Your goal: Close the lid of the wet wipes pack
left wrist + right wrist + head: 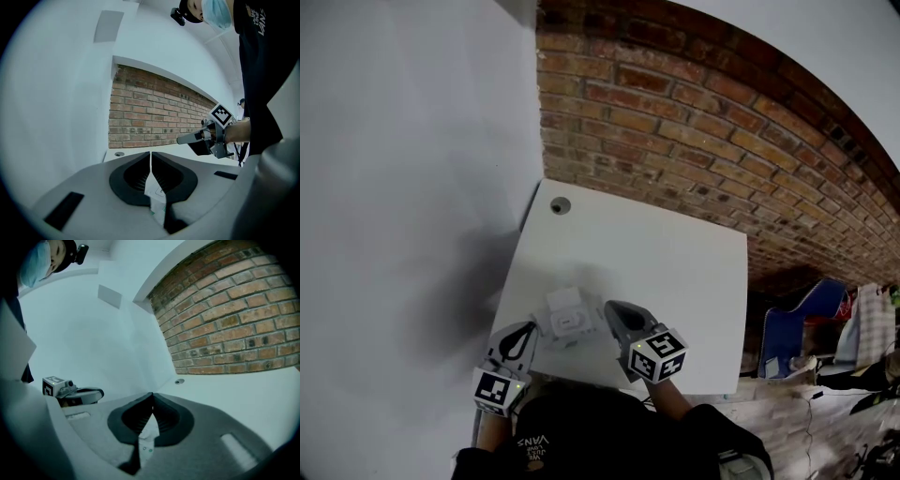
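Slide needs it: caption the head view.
Left gripper and right gripper pinch a wet wipes pack on a white table.

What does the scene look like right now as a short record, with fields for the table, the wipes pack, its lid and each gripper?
surface: white table against a brick wall
pack: wet wipes pack near the table's front edge, between the two grippers
lid: lid looks raised, not yet closed; too small to be sure
left gripper: jaws together, pinching white film at the pack's left end
right gripper: jaws together, pinching white film at the pack's right end
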{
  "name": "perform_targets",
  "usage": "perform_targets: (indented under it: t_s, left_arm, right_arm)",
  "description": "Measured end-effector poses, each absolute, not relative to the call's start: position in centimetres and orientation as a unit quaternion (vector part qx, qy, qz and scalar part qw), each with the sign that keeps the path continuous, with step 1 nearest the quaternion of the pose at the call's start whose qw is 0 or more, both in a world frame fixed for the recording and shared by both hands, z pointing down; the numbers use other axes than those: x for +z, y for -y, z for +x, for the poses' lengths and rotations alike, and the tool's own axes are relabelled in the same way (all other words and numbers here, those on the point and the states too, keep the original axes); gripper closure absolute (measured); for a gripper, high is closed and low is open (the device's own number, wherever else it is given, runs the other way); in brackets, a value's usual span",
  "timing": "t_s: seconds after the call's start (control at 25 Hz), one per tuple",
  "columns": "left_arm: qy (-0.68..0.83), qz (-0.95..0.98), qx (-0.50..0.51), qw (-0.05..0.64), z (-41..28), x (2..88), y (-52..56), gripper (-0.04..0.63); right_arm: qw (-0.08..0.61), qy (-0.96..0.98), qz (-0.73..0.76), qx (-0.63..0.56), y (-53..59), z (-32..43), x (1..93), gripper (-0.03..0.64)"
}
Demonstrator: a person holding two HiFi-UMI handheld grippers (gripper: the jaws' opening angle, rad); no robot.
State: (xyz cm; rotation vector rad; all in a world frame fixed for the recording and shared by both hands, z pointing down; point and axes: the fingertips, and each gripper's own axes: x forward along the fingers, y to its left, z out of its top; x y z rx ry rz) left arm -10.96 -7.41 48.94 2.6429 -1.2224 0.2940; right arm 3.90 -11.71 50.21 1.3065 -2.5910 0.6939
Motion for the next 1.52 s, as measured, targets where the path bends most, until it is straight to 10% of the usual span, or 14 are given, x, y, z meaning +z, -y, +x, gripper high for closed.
perform_targets:
  t_s: [1.52]
  left_arm:
    - [0.375, 0.893, 0.155, 0.195, -9.5, 62.0, 7.6, 0.580]
  right_arm:
    - [0.192, 0.865, 0.375, 0.272, 16.4, 1.8, 60.2, 0.620]
